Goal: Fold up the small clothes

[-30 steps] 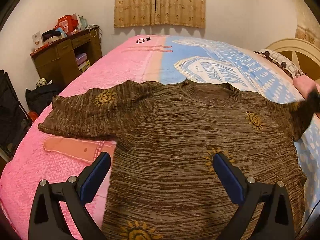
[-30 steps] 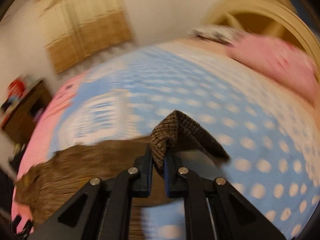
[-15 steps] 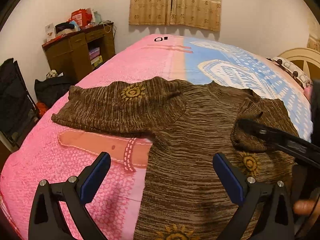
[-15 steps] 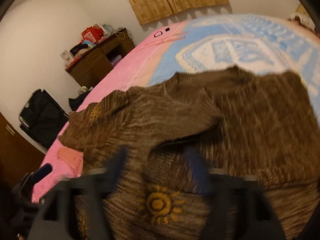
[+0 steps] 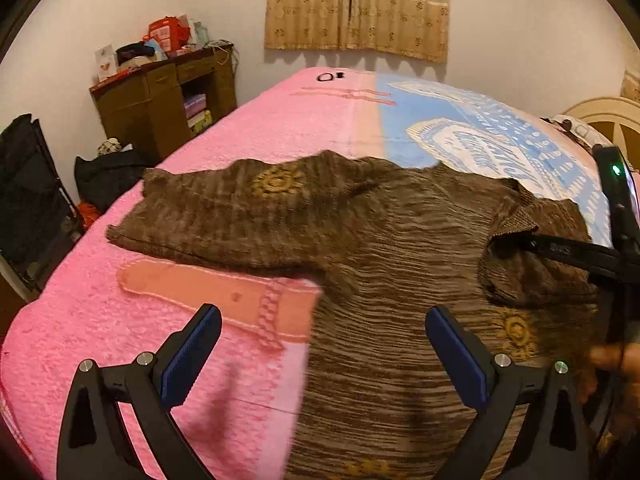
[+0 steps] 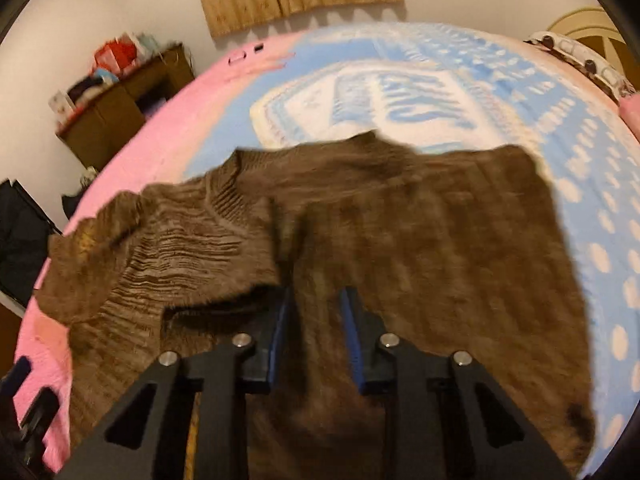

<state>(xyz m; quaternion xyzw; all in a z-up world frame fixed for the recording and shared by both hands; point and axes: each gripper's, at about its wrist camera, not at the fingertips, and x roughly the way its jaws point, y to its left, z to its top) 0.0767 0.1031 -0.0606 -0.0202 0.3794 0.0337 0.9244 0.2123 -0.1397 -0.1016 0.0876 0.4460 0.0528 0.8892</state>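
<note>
**Count of items in view**

Sweater (image 5: 392, 248): one, brown knit. Sun motifs on it: three clear in the left wrist view, perhaps a fourth cut off at the bottom edge. Sleeves: two, one spread (image 5: 224, 216), one folded (image 5: 532, 256). Bed (image 5: 248, 136): one. Curtains (image 5: 356, 4): two panels. Desk (image 5: 160, 100): one. Grippers: two, left (image 5: 320, 354) and right (image 6: 316, 316), two fingers each.

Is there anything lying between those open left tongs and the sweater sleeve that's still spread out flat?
Nothing visible. The left tongs hang open above the bedspread and the sweater; only bare pink cover lies between them and the flat sleeve. The right tongs are over at the other, already folded sleeve.
</note>
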